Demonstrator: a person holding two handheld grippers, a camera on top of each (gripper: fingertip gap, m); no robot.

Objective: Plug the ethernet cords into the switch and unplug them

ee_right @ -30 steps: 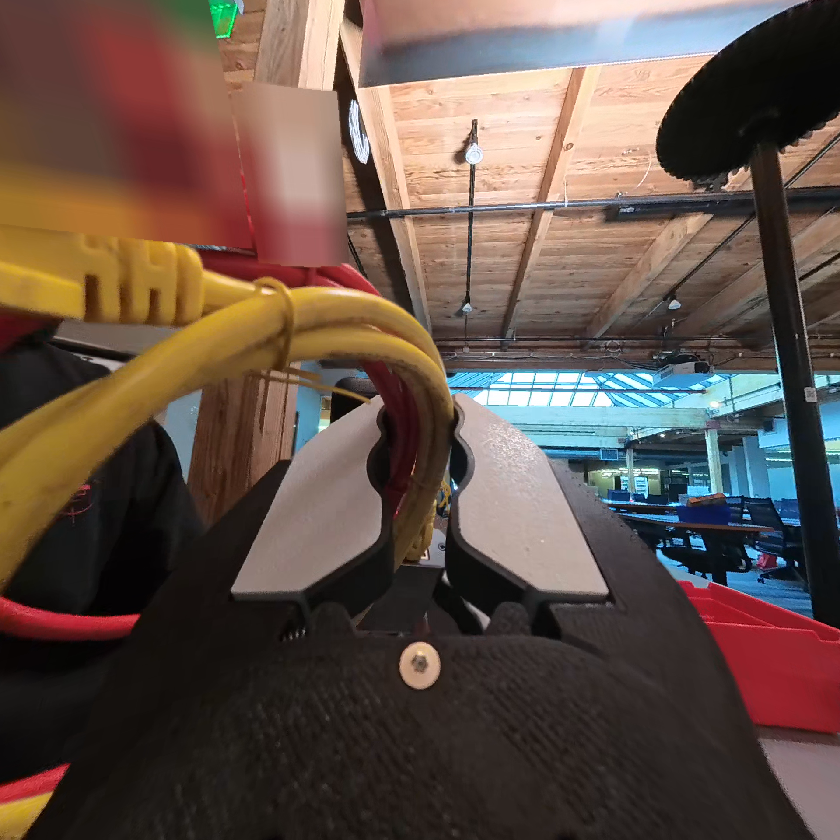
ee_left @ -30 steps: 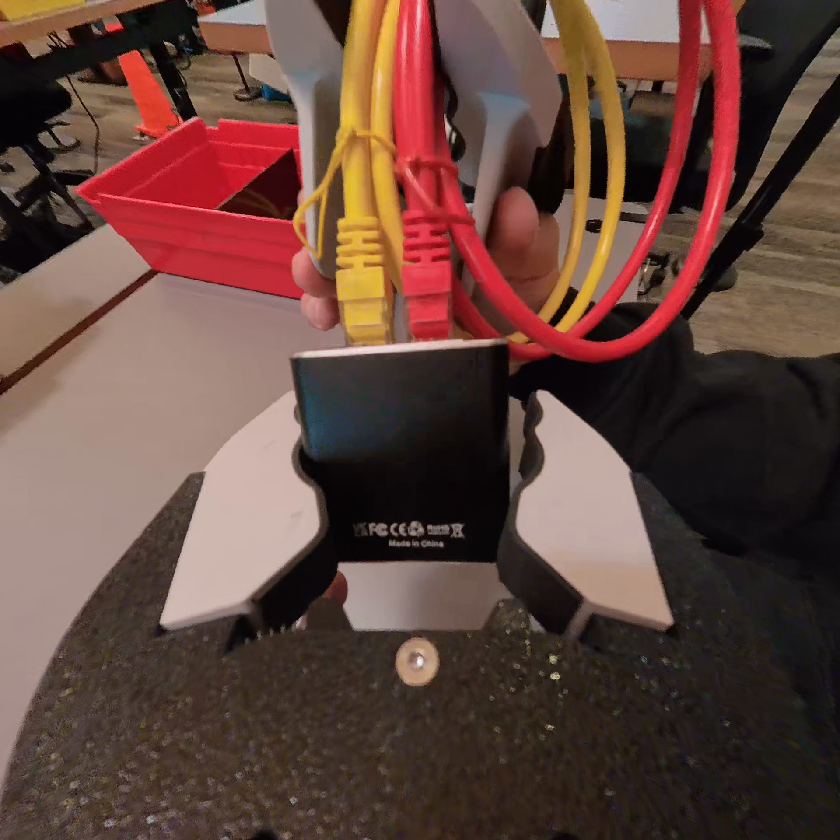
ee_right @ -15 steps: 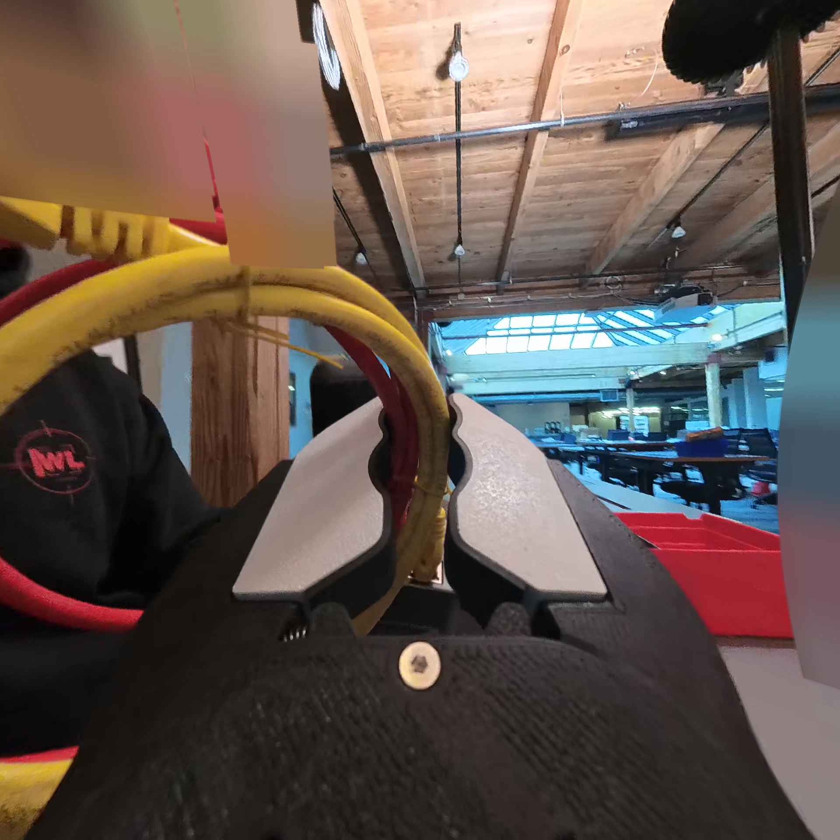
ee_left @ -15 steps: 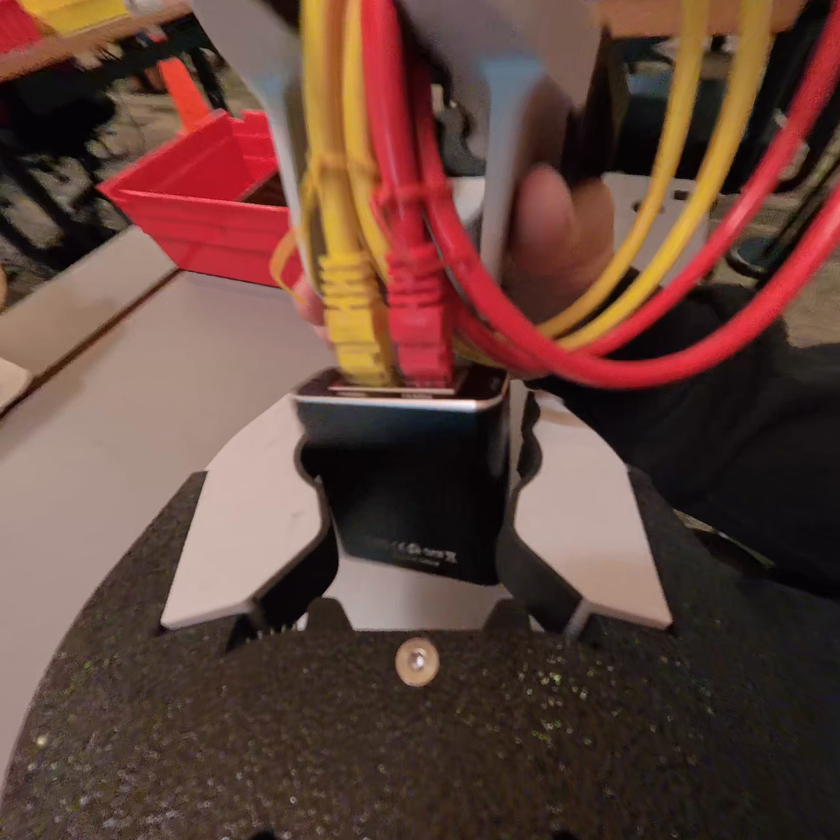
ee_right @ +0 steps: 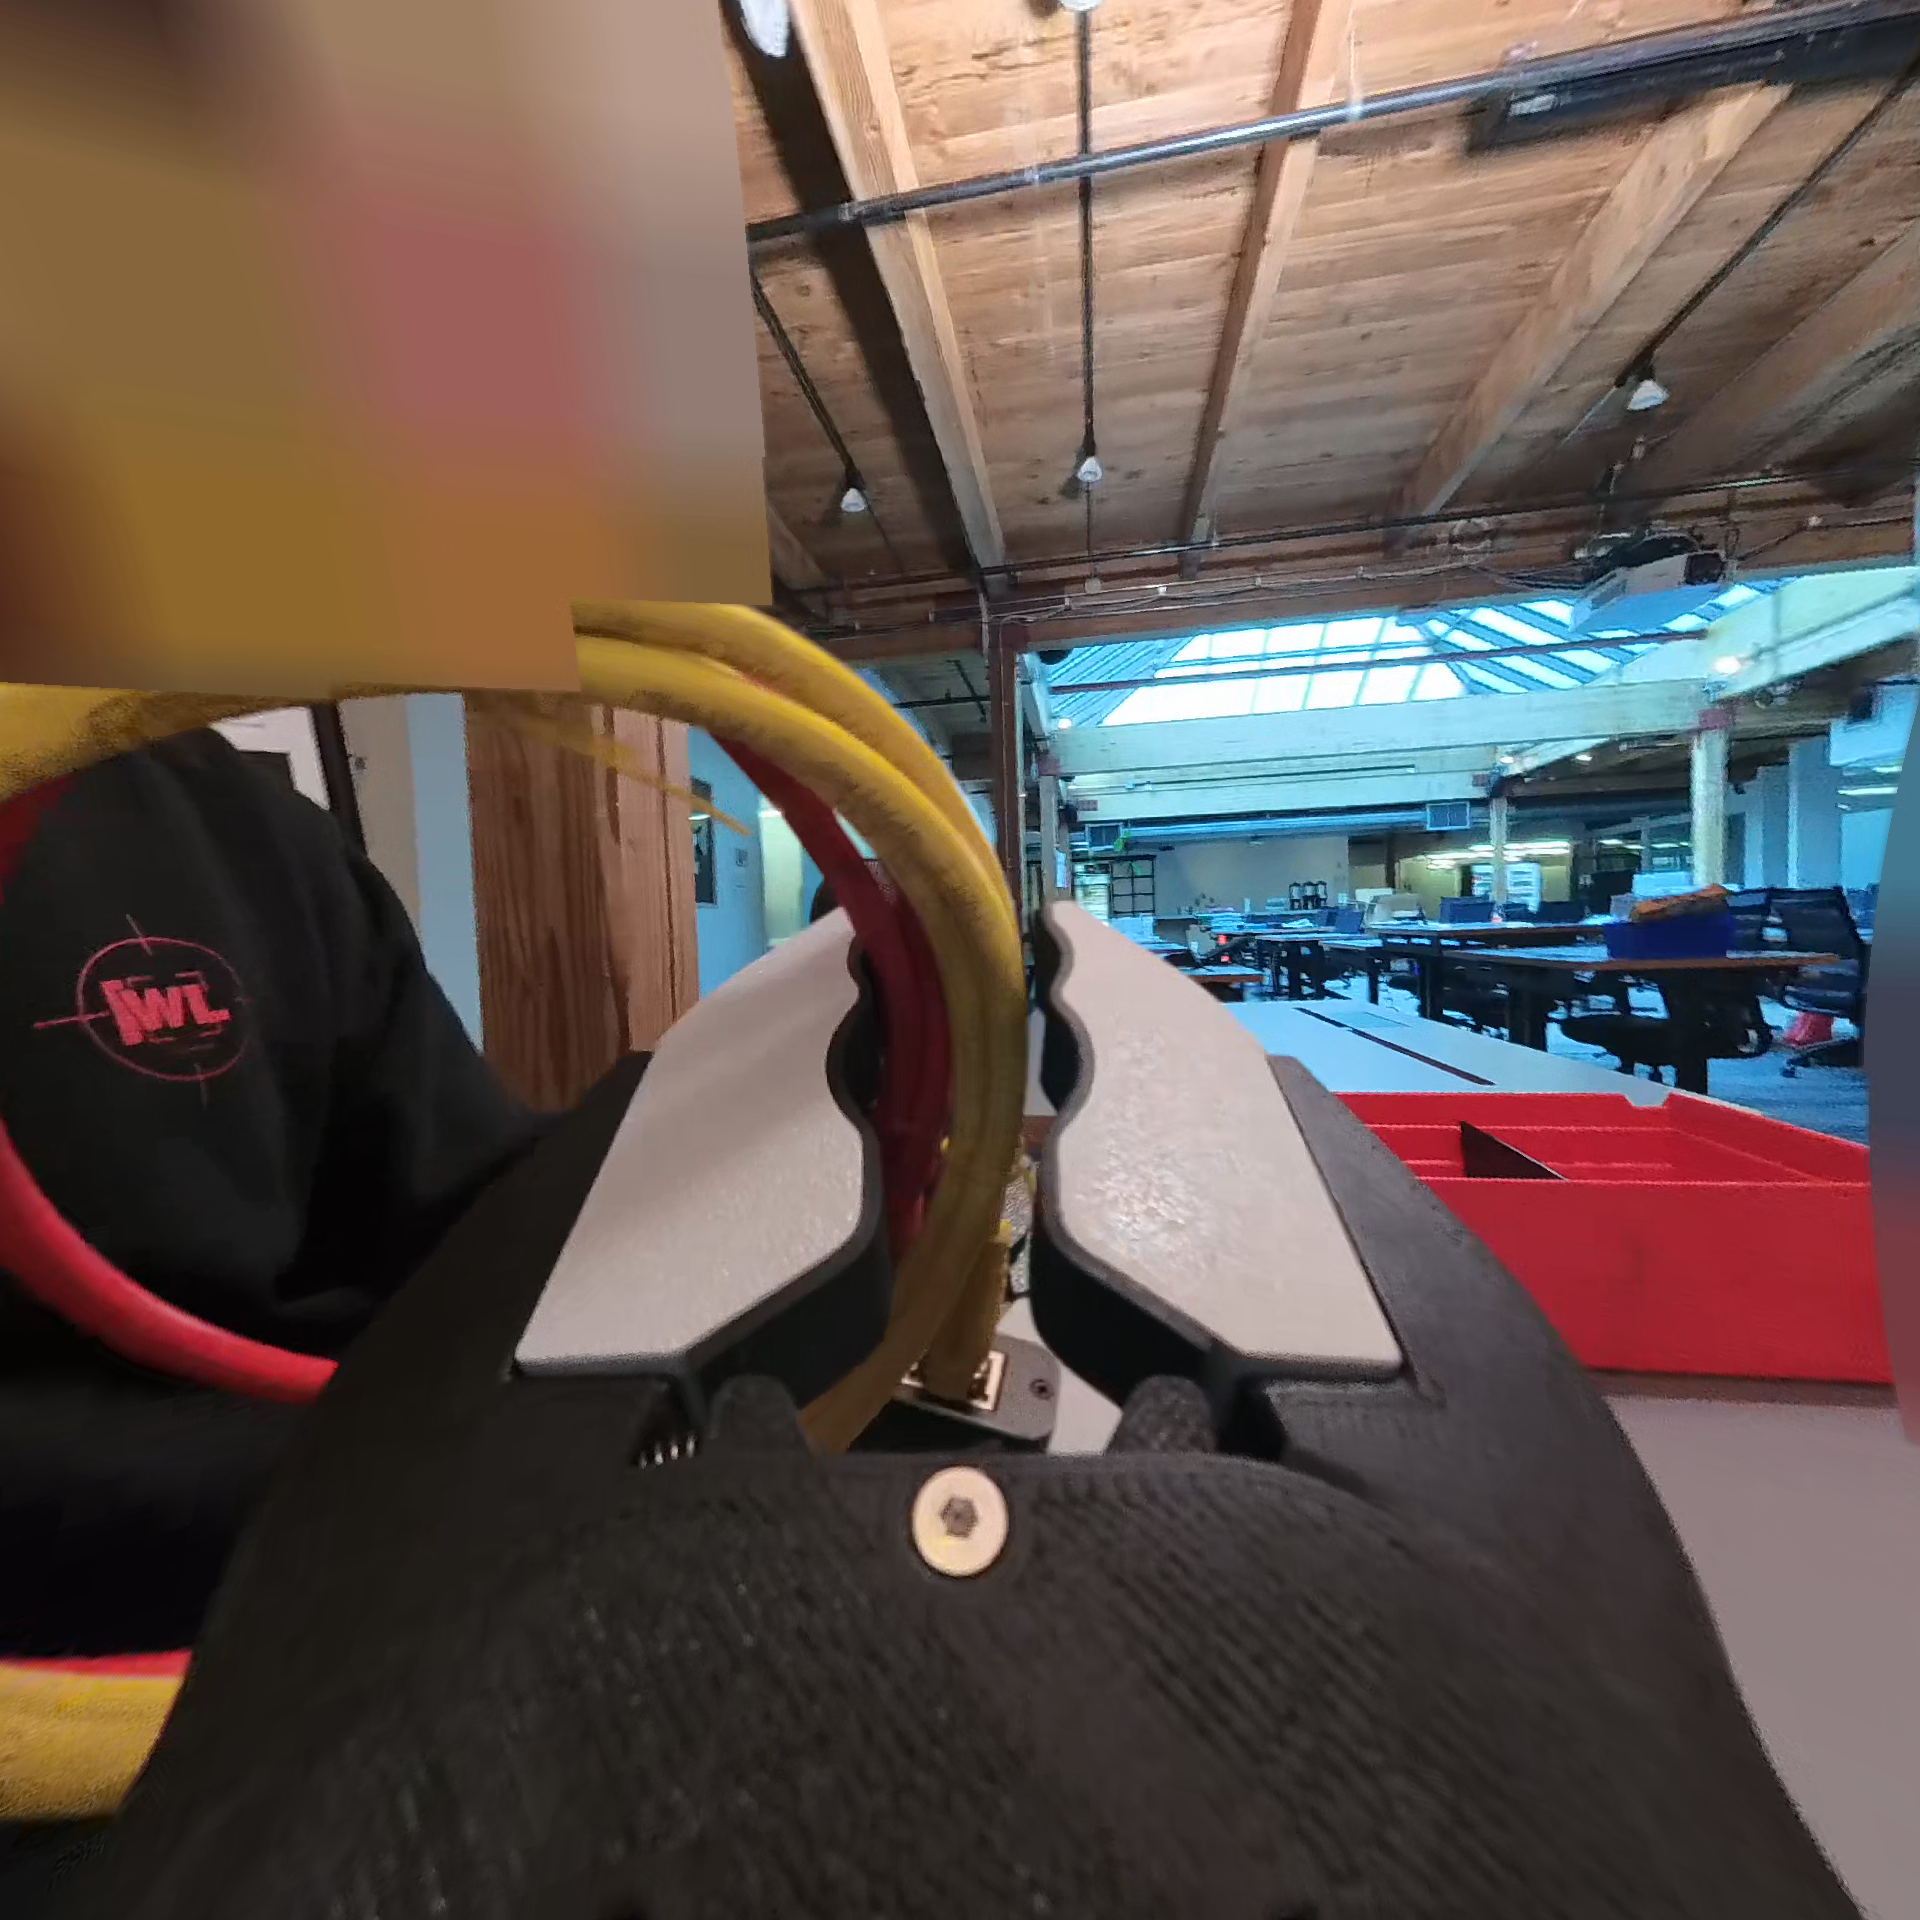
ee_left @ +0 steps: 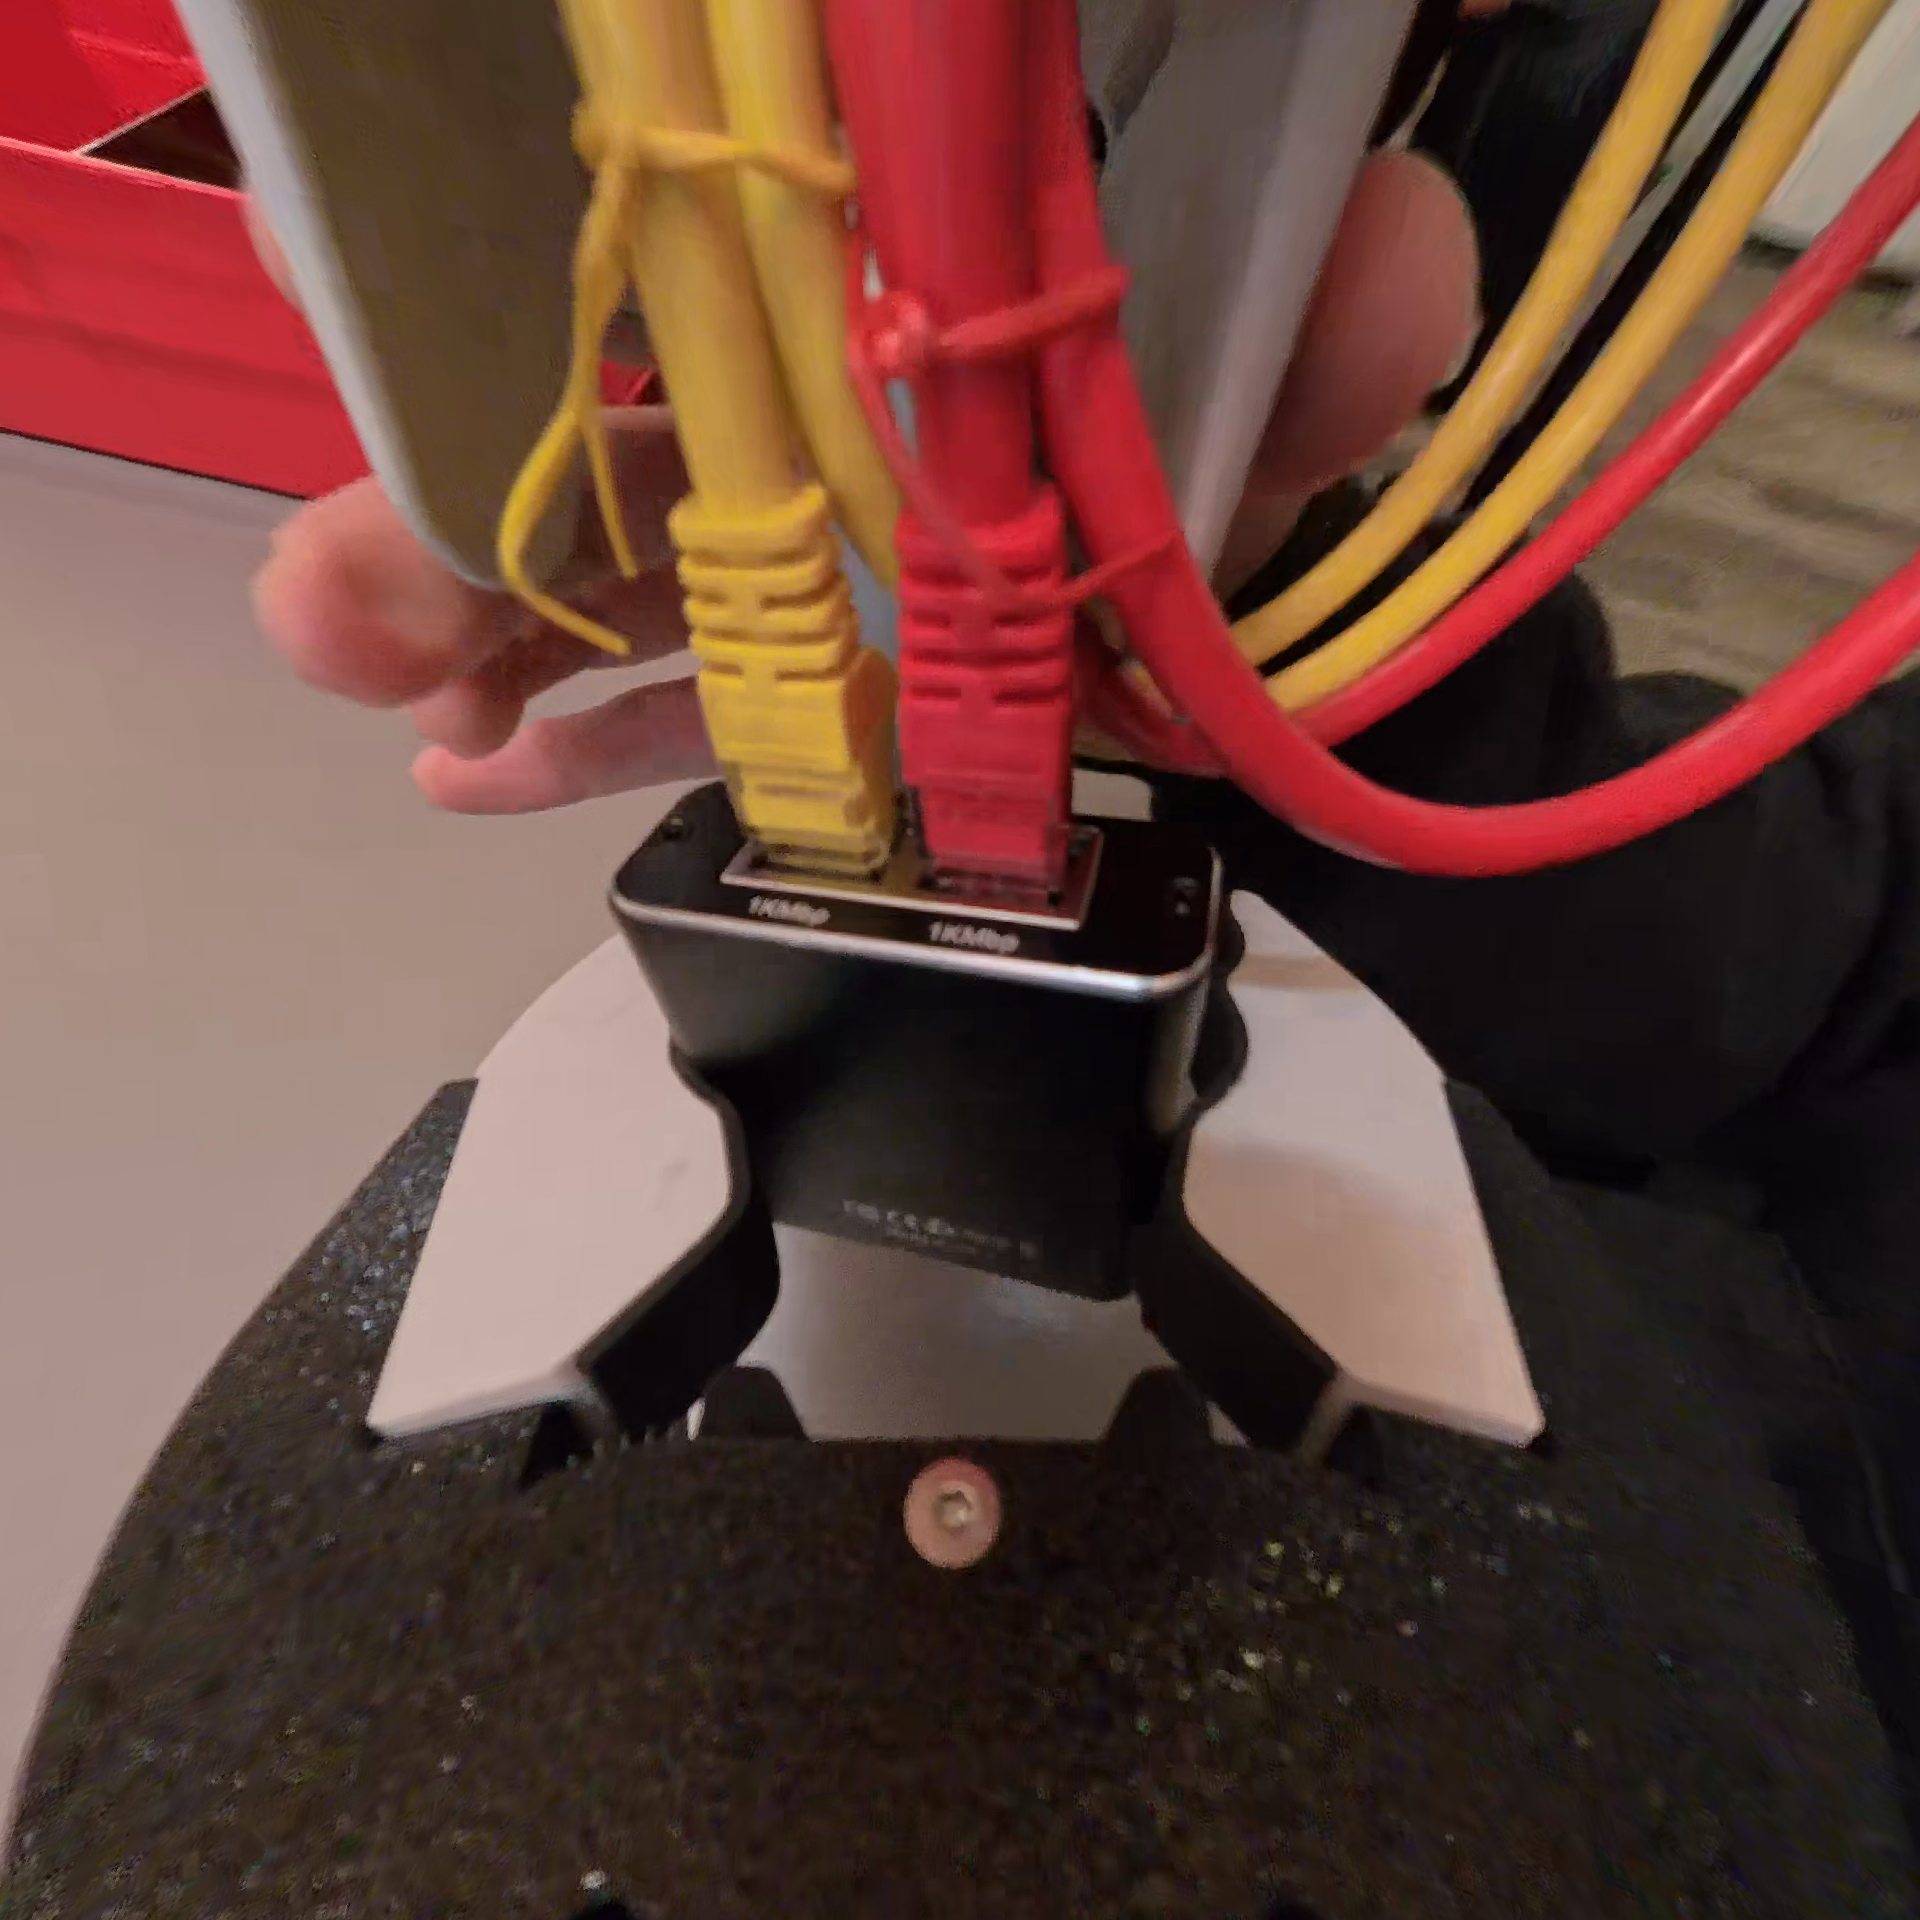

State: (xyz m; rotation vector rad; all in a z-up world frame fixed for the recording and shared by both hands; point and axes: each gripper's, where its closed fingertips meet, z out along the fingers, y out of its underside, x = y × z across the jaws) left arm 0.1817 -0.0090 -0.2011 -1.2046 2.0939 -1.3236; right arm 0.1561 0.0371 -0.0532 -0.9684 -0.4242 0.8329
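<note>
My left gripper [ee_left: 935, 1039] is shut on a small black switch [ee_left: 925, 1049] and holds it above the table with its port face up. A yellow ethernet plug [ee_left: 790, 717] and a red ethernet plug [ee_left: 987, 696] sit side by side in its two ports. My right gripper [ee_left: 842, 561] comes down from above, shut on the yellow cord [ee_right: 982, 1049] and the red cord [ee_right: 914, 1039] just above the plugs. In the right wrist view its fingers [ee_right: 748, 1174] pinch both cords, and a corner of the switch [ee_right: 987, 1392] shows below. Cord loops [ee_left: 1507, 468] hang to the right.
A red plastic bin [ee_left: 125, 312] stands on the pale table [ee_left: 208, 935] at the back left; it also shows in the right wrist view [ee_right: 1662, 1247]. A person's hand [ee_left: 436, 644] and a black sleeve [ee_left: 1610, 935] are behind the switch. The grippers' ends are close to 15 centimetres from one another.
The plugs moved down from just above the switch into its ports. The switch tipped so its port face now shows. The right gripper came lower with the cords.
</note>
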